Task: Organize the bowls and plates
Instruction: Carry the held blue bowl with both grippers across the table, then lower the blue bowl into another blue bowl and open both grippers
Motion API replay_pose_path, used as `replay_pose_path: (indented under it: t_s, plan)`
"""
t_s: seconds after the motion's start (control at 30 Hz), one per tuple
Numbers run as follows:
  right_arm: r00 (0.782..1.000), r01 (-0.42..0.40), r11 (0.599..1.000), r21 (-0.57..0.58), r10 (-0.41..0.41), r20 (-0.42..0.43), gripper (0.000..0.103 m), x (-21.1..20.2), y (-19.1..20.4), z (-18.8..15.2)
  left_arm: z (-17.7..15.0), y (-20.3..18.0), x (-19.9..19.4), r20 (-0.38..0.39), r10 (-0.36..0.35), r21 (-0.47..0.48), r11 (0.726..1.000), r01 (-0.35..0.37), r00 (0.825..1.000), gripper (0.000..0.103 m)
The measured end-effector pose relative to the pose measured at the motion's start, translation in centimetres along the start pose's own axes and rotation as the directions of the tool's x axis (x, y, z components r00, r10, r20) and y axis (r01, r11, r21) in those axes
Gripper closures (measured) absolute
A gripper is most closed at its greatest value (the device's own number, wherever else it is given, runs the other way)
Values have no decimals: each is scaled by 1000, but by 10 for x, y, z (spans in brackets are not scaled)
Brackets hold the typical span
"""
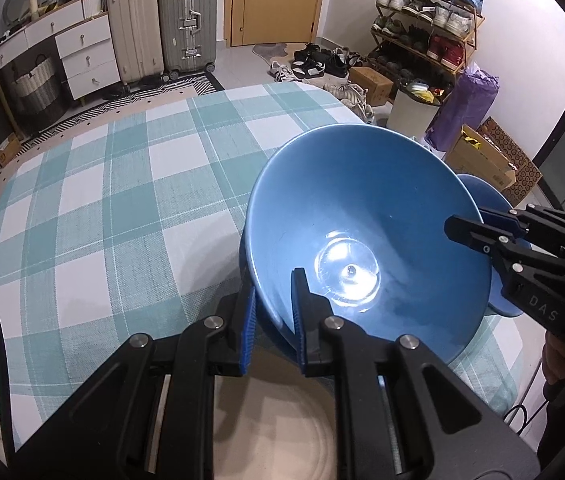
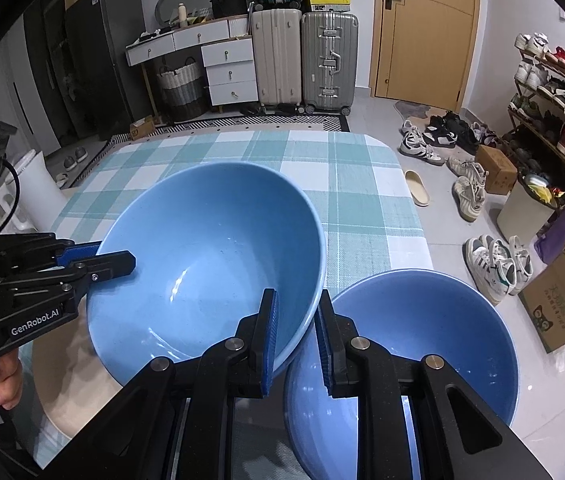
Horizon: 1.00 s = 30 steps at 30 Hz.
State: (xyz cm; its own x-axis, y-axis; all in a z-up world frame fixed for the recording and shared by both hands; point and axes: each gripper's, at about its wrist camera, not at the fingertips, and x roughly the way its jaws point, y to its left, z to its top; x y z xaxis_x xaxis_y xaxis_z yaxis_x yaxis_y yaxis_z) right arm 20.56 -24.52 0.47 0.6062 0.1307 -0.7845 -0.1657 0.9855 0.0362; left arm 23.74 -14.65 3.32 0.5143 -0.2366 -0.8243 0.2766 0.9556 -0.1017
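Behind the held bowl (image 1: 362,216), second bowl (image 1: 494,200) half hidden.

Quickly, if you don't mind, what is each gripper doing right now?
Left gripper: shut on the rim of the big blue bowl.
Right gripper: shut on the opposite rim of the same bowl; the second bowl is not held.

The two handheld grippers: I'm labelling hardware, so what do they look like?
Both the left gripper and right gripper are matte black linkages with silver pivot pins and ribbed blue finger pads. The left's side reads GenRobot.AI, the right's DAS; a black cable trails from each.
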Motion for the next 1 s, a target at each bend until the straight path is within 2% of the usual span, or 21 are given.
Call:
replay_pose_path:
  t_s: [0.43, 0.57, 1.0]
  plan:
    - [1000, -4, 1000, 5, 4, -26, 84, 10, -3, -6, -3, 4, 9, -5, -2, 1, 1000, 2, 1000, 91]
    - [999, -11, 1000, 7, 11, -30, 78, 11, -3, -6, -3, 6, 10, -4, -6, -7, 1000, 6, 1000, 91]
    - [999, -15, 1000, 2, 15, -42, 77, 25, -5, -11, 0, 19, 13, -8, -4, -24, 1000, 4, 1000, 91]
